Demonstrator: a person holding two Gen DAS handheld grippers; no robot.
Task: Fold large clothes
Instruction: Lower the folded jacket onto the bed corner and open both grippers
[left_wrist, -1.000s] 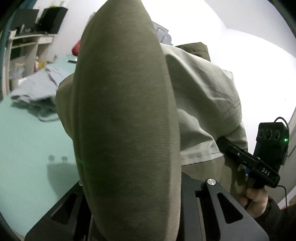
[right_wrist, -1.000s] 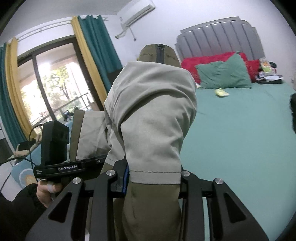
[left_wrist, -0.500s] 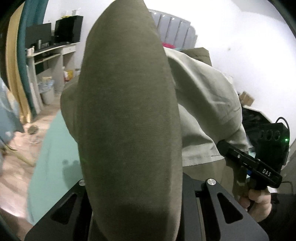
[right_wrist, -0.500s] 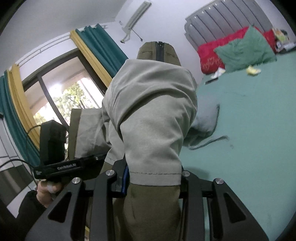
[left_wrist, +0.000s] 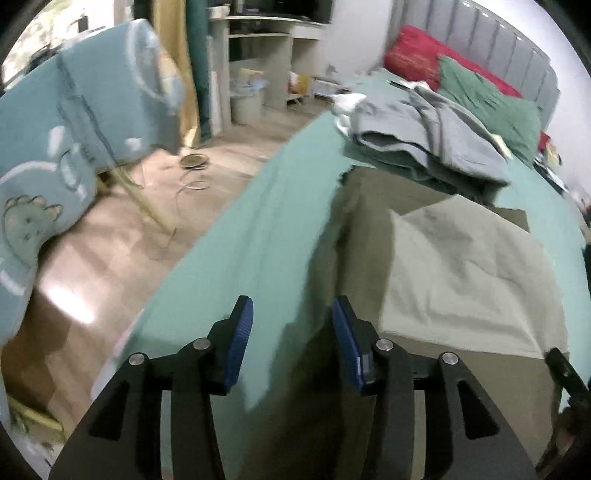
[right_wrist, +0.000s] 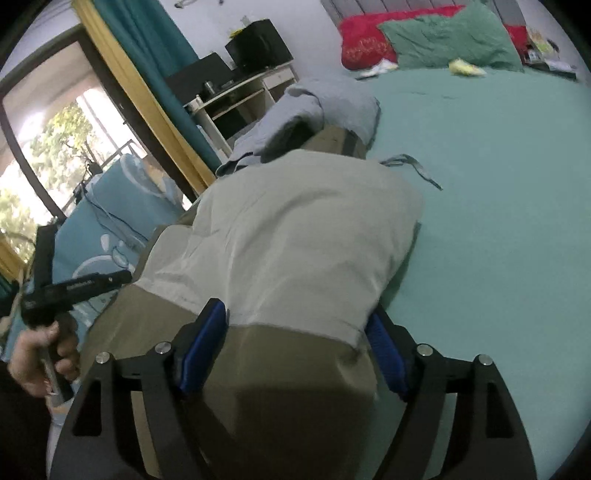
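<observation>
A: Entry. Where does the olive and pale-grey two-tone folded jacket lie?

B: Flat on the teal-green bed sheet, near the bed's side edge above the wooden floor. Pale-grey panel on top, olive cloth under and around it. Its far end touches the heap of crumpled blue-grey clothing.

A: Left gripper?

B: Its jaws are opening. Blue pads stand apart, nothing pressed between them; through the gap I see sheet and the jacket's olive edge. The right-hand pad sits just over that edge; contact I cannot tell.

A: Right gripper?

B: Also opening. The jacket's near end lies between its blue pads, yet the cloth looks slack, not pinched. Released, I would note.

A: Containers?

B: One pale plastic waste bin on the floor by the white shelf desk. Light bag or lining at its rim; contents too blurred to read. A small round dish on the floor; whether anything is in it, cannot tell.

A: Anything else?

B: Red pillow and green pillow at the grey padded headboard. Light-blue dinosaur-print blanket hangs beside the bed. The person's left hand grips the left tool's handle.
</observation>
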